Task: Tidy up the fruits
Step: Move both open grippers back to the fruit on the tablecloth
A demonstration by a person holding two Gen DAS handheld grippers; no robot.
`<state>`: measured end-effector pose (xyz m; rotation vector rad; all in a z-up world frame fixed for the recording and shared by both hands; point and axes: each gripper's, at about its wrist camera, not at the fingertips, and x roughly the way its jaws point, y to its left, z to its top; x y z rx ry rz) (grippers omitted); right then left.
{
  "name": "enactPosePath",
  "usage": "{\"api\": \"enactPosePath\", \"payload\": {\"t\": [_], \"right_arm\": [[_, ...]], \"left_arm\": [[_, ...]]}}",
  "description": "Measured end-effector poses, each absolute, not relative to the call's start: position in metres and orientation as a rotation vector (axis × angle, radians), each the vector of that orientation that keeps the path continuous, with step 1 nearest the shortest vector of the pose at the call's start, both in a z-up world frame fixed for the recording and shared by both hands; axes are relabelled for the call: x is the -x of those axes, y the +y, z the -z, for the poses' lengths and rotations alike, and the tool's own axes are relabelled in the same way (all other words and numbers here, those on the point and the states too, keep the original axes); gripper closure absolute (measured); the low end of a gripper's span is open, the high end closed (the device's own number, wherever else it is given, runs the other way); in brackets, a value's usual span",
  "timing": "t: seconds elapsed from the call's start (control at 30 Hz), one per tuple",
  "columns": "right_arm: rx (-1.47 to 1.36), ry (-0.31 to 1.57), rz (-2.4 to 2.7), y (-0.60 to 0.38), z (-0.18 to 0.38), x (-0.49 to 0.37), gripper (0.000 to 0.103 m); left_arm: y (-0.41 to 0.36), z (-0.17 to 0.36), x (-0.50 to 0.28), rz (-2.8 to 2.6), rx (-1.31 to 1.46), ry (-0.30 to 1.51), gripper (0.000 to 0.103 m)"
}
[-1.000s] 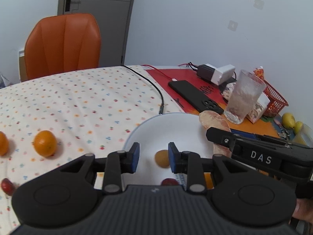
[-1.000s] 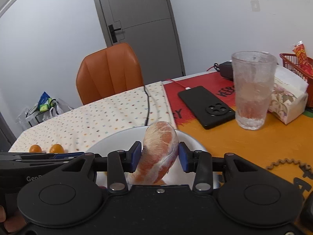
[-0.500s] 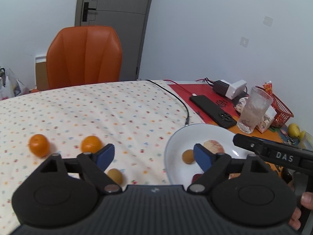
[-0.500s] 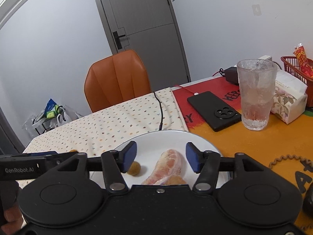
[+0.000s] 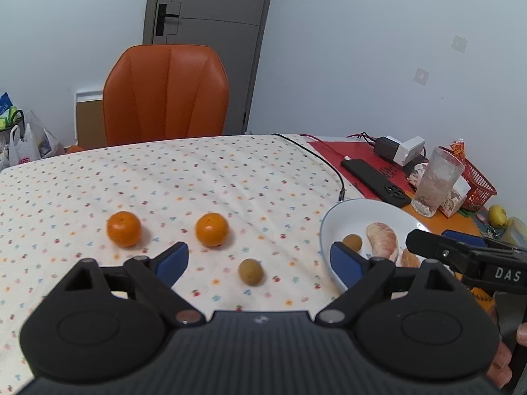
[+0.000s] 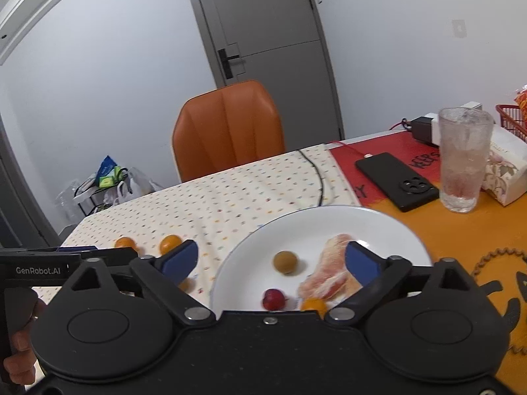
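Observation:
Two oranges [image 5: 124, 229] [image 5: 211, 229] and a small brown fruit [image 5: 251, 272] lie on the dotted tablecloth. The white plate [image 6: 296, 217] holds a brown fruit [image 6: 285, 262], a peeled pomelo segment [image 6: 329, 273], a red fruit [image 6: 273, 299] and a small orange piece [image 6: 313, 304]. My left gripper [image 5: 258, 255] hovers above the cloth with its jaws opening; the loose brown fruit shows between its fingers, untouched. Over the plate's near side my right gripper [image 6: 268, 252] has its jaws opening too. The pomelo segment rests free on the plate behind the right finger.
Right of the plate stand a black phone [image 6: 397, 181], a glass [image 6: 462, 161], a tissue box [image 6: 507, 171] and a red basket [image 5: 477, 177]. A black cable [image 5: 316, 158] crosses the cloth. An orange chair [image 5: 164, 92] stands behind the table. Beads [image 6: 494, 256] lie at the right.
The right gripper let go of the pomelo segment, which now lies on the plate. Both jaws spread wide. The left gripper drew back and left from the plate to above the cloth.

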<state>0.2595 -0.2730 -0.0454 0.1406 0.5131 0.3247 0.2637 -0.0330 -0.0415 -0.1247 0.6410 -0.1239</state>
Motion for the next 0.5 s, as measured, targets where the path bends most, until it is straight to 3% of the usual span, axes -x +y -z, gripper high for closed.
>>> {"api": "enactPosePath", "payload": {"t": [0.5], "right_arm": [[-0.133, 0.525, -0.373, -0.227, 0.049, -0.242, 0.0]], "left_arm": [[0.01, 0.053, -0.24, 0.091, 0.147, 0.677, 0.007]]}}
